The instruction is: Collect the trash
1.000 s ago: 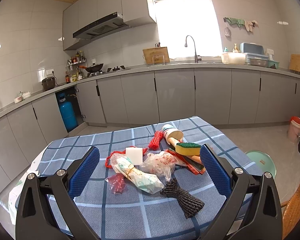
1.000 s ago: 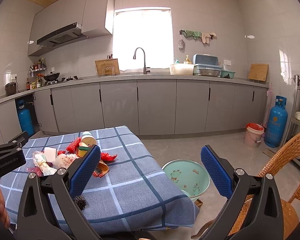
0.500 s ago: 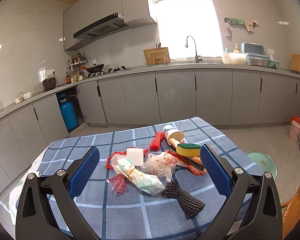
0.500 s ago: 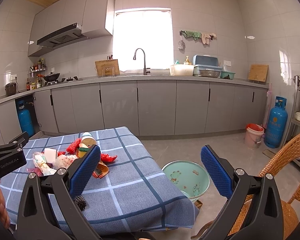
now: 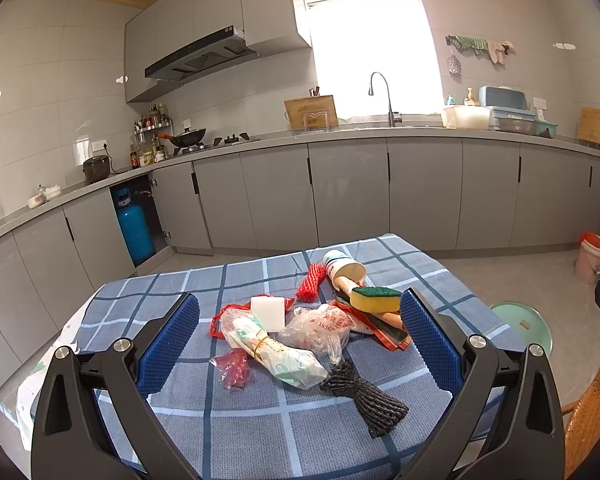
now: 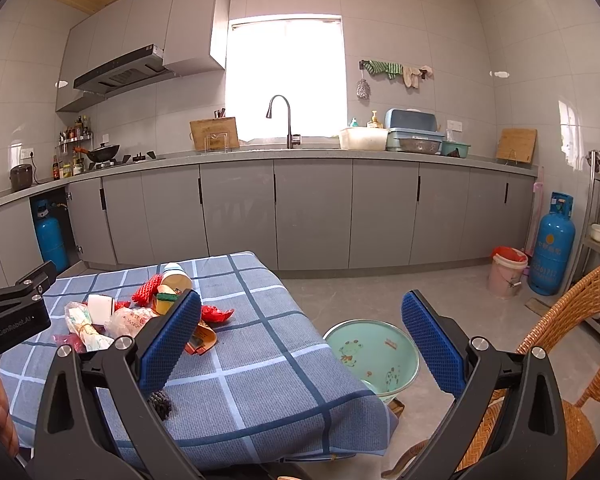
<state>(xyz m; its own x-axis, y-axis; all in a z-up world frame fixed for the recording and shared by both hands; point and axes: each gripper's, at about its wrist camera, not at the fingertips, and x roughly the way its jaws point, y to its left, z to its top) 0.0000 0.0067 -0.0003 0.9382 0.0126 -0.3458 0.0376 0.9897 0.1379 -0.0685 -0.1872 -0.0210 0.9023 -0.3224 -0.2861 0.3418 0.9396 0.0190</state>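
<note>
Both grippers, left [image 5: 300, 340] and right [image 6: 302, 344], gaped empty; black mesh bundle [image 5: 364, 396] at 5 o'clock risked snagging clear bag [image 5: 320, 328].

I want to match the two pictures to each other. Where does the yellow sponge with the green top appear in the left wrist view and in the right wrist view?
Left wrist view: the yellow sponge lies right of centre, beside the right blue pad.
Right wrist view: the yellow sponge is left of centre, partly hidden by the left blue pad.
Shared landmark: the paper cup just behind it.
</note>
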